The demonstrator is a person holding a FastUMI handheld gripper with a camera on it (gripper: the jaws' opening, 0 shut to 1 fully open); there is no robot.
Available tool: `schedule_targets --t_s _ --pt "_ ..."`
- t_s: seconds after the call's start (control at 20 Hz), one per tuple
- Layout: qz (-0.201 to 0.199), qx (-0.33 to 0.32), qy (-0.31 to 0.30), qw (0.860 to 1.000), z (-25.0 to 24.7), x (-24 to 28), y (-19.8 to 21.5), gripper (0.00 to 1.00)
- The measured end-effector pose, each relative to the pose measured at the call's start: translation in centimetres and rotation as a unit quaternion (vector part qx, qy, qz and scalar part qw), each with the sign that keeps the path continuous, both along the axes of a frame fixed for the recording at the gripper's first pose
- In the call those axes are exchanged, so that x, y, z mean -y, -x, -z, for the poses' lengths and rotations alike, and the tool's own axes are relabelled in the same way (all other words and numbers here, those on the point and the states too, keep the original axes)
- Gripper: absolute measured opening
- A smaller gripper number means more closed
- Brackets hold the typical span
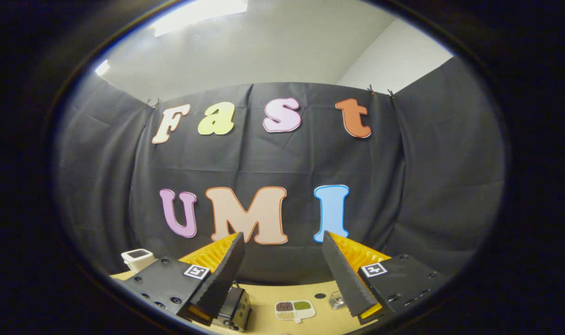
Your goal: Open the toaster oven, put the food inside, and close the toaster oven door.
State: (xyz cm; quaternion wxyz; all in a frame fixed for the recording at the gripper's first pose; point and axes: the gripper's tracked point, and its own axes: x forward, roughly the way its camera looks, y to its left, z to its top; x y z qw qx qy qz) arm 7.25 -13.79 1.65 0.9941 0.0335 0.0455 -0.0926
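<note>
Hovering high above the tabletop (pixel 268 298) with jaws apart and empty, the gripper (pixel 282 242) looks between steps, the dark toaster oven (pixel 236 309) below.

The desk (pixel 264 298) was a pale tan wood tone with one small dark round spot. A white divided dish (pixel 295 310) on it held brown, green and beige portions. The toaster oven (pixel 236 309), partly hidden behind a finger of the tongs (pixel 282 239), looked black with silvery trim. A white box (pixel 137 258) had a dark grey top panel. The booth wall (pixel 403 186) was dark grey cloth.
</note>
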Motion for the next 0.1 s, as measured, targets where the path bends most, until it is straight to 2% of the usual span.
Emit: schedule_targets --t_s 0.1 --pt "0.000 -0.001 -0.002 1.000 0.21 0.63 0.28 1.00"
